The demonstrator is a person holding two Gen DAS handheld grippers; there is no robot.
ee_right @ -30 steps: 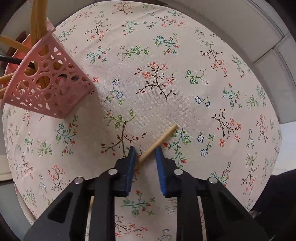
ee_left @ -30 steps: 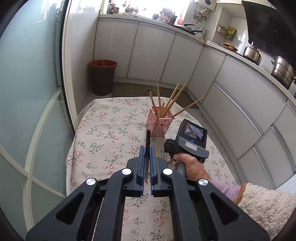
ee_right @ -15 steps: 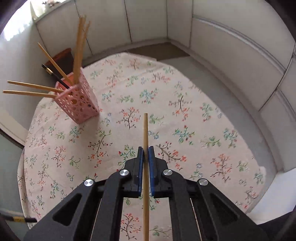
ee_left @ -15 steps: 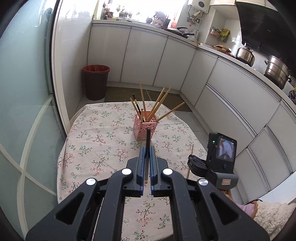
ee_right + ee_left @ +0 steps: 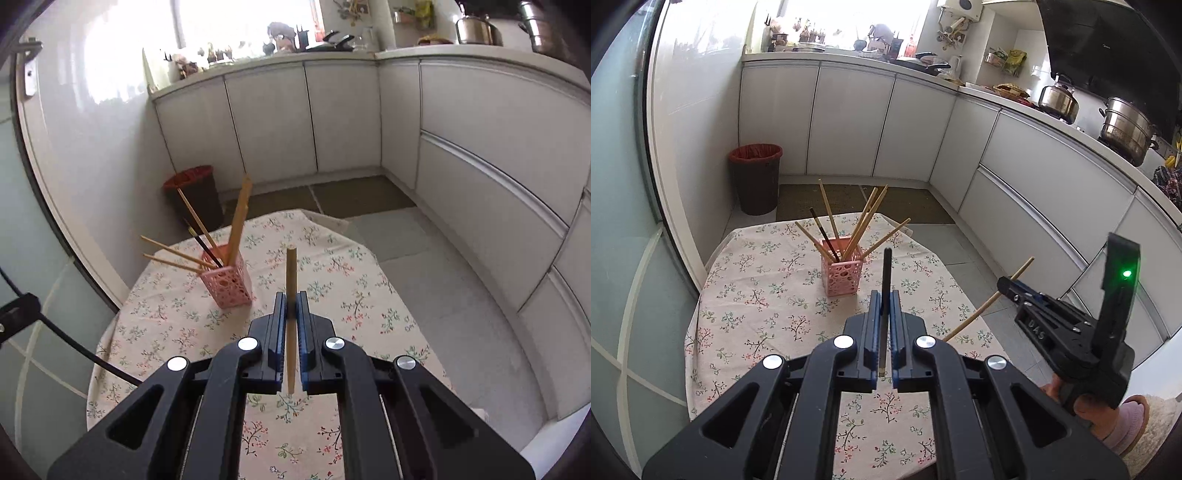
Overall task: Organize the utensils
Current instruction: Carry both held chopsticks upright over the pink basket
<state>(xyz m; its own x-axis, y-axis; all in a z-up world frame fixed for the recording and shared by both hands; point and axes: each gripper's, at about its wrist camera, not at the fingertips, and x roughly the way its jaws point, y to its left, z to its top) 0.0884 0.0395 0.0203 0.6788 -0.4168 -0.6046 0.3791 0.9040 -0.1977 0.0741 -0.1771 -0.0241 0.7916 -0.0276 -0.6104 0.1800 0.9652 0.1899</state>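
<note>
A pink perforated holder [image 5: 842, 275] [image 5: 227, 286] stands on the floral tablecloth with several wooden chopsticks and one dark one fanning out of it. My left gripper [image 5: 885, 299] is shut on a dark chopstick [image 5: 886, 273] that points forward, held above the table a little short of the holder. My right gripper [image 5: 291, 301] is shut on a wooden chopstick [image 5: 291, 273], raised above the table to the right of the holder. In the left wrist view the right gripper [image 5: 1006, 286] shows at the right with its wooden chopstick [image 5: 986, 302] slanting through it.
The table [image 5: 746, 302] is small and rounded, with a glass partition [image 5: 620, 221] close on its left. A red-lined waste bin [image 5: 756, 177] stands on the floor beyond it. White cabinets [image 5: 1034, 173] curve round the back and right. A person's hand and sleeve [image 5: 1108, 417] hold the right gripper.
The right gripper closed on the wooden chopstick lying on the cloth and lifted it well above the table, tilting up. The left gripper drew back and up with its dark chopstick.
</note>
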